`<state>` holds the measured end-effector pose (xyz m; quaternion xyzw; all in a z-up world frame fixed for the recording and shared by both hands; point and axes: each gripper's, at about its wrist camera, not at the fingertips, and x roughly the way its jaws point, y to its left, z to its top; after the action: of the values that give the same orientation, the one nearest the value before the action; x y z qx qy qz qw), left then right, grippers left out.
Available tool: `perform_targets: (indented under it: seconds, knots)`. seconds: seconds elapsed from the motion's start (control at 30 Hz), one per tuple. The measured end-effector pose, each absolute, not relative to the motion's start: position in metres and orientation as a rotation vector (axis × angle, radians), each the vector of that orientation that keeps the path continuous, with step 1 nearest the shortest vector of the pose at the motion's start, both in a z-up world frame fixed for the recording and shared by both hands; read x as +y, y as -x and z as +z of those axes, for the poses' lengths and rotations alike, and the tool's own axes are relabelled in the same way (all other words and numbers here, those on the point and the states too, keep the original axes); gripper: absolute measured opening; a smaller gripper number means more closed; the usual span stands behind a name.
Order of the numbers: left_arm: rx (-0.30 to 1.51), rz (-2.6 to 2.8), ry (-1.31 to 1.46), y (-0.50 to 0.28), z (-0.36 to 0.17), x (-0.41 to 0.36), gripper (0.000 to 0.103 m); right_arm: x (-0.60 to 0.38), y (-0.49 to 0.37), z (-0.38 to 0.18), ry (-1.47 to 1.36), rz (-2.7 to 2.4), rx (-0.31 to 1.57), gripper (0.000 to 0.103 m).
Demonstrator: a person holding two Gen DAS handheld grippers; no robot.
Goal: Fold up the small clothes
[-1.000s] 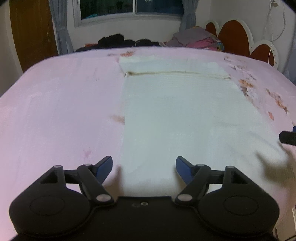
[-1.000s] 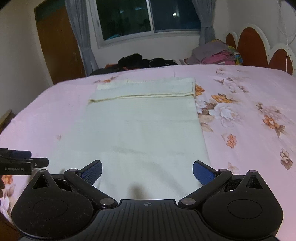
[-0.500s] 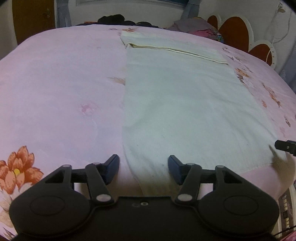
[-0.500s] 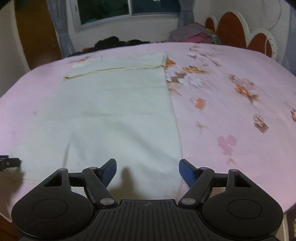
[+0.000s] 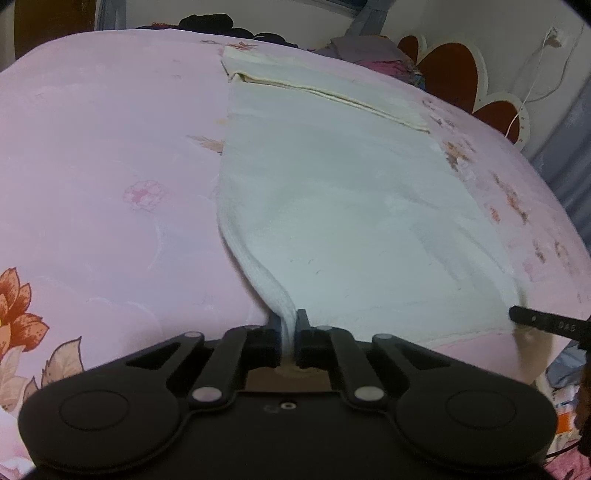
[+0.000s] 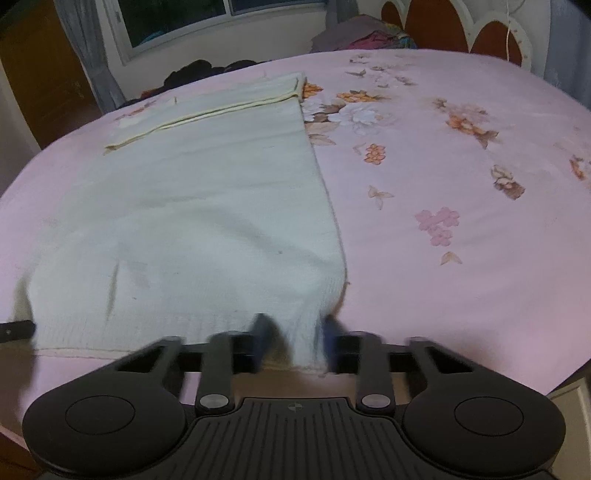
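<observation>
The cream knitted garment (image 5: 332, 206) lies flat on the pink floral bed (image 5: 103, 155), its far end folded over. My left gripper (image 5: 287, 326) has its fingers clamped on the near left corner. My right gripper (image 6: 295, 338) is closing on the near right corner, cloth bunched between its blurred fingers (image 6: 263, 334).

A cream knitted cloth (image 6: 207, 221) lies flat on a bed covered by a pink floral sheet (image 6: 461, 192), its far end folded over into a narrow band. The right gripper (image 6: 293, 341) is closing its blurred black fingers (image 6: 260, 338) on the cloth's near right corner, which bunches between them. Behind the bed are a dark window (image 6: 221, 18) and piled clothes (image 6: 362, 35).
</observation>
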<state>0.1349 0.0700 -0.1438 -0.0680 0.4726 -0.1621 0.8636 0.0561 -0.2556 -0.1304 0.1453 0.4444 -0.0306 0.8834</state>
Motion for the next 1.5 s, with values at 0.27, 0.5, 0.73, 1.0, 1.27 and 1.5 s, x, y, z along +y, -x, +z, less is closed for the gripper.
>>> perform_targets:
  seconds: [0.27,0.5,0.73,1.0,1.27,1.5]
  knots:
    - [0.882,-0.365,0.187,-0.151,-0.109,0.077,0.006,-0.258,-0.072,-0.100,-0.343,-0.019,0.853,0.007]
    - [0.777,-0.368,0.213,-0.198,-0.074,0.069,0.006,-0.267,-0.118,-0.064,-0.361,0.020,0.757,0.007]
    - [0.719,-0.334,0.207,-0.261,-0.060,0.054,0.005,-0.288,-0.190,-0.049,-0.382,0.022,0.690,0.007]
    - [0.703,-0.285,0.213,-0.340,-0.068,0.036,0.005,-0.309,-0.290,-0.056,-0.407,0.020,0.674,0.007]
    - [0.699,-0.222,0.226,-0.406,-0.075,0.026,0.005,-0.328,-0.365,-0.072,-0.436,0.026,0.675,0.007]
    - [0.725,-0.163,0.247,-0.463,-0.089,0.020,0.005,-0.343,-0.430,-0.088,-0.505,0.018,0.703,0.007]
